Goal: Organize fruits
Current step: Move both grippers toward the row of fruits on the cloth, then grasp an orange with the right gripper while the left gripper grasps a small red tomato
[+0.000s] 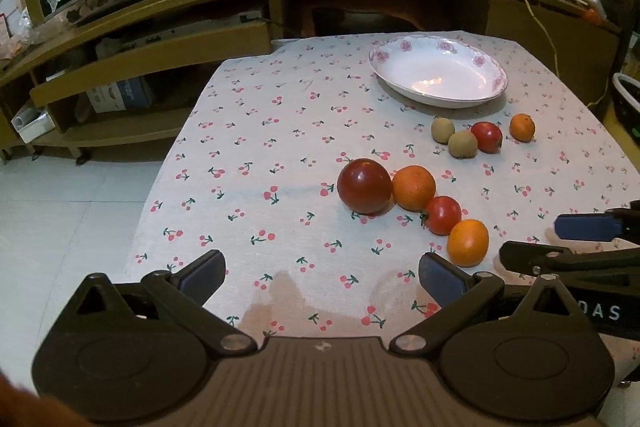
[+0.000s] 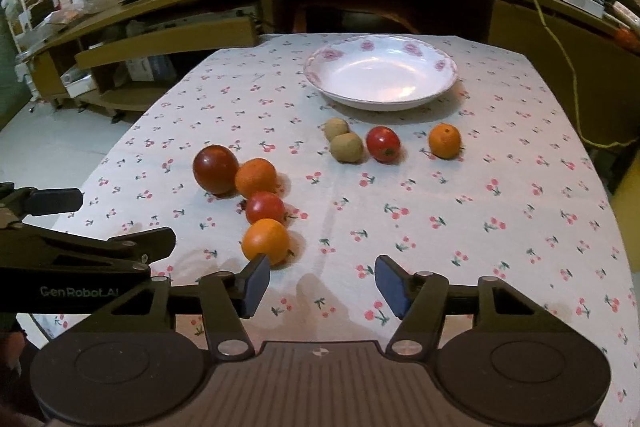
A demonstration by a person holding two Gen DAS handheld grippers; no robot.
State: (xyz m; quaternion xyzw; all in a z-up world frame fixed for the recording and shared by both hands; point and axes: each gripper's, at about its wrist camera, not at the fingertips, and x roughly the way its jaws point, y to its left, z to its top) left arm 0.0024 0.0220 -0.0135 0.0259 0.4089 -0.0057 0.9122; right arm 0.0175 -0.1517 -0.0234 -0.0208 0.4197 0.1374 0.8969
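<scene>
White china rimmed with pink roses, the shallow plate [image 2: 380,75] sits at the far end of a table [image 2: 500,219] draped in cherry-print cloth, with the fruit spread out in front of it. Near the plate lie two brownish kiwis [image 2: 346,146] touching each other, a small red tomato [image 2: 383,144] just beside them, and a small orange [image 2: 444,140] set apart to the right. Closer in, a diagonal chain runs from a large dark-red tomato [image 2: 216,169] through an orange [image 2: 256,177] and a bright red tomato [image 2: 265,207] to a nearest orange [image 2: 265,241], each touching the next. The right gripper [image 2: 320,283] hovers low over the near edge of the cloth, its blue-padded jaws spread wide and holding nothing, the left pad just in front of the nearest orange. The left gripper [image 1: 320,273] hangs alongside it at similar height, jaws likewise wide apart and empty.
</scene>
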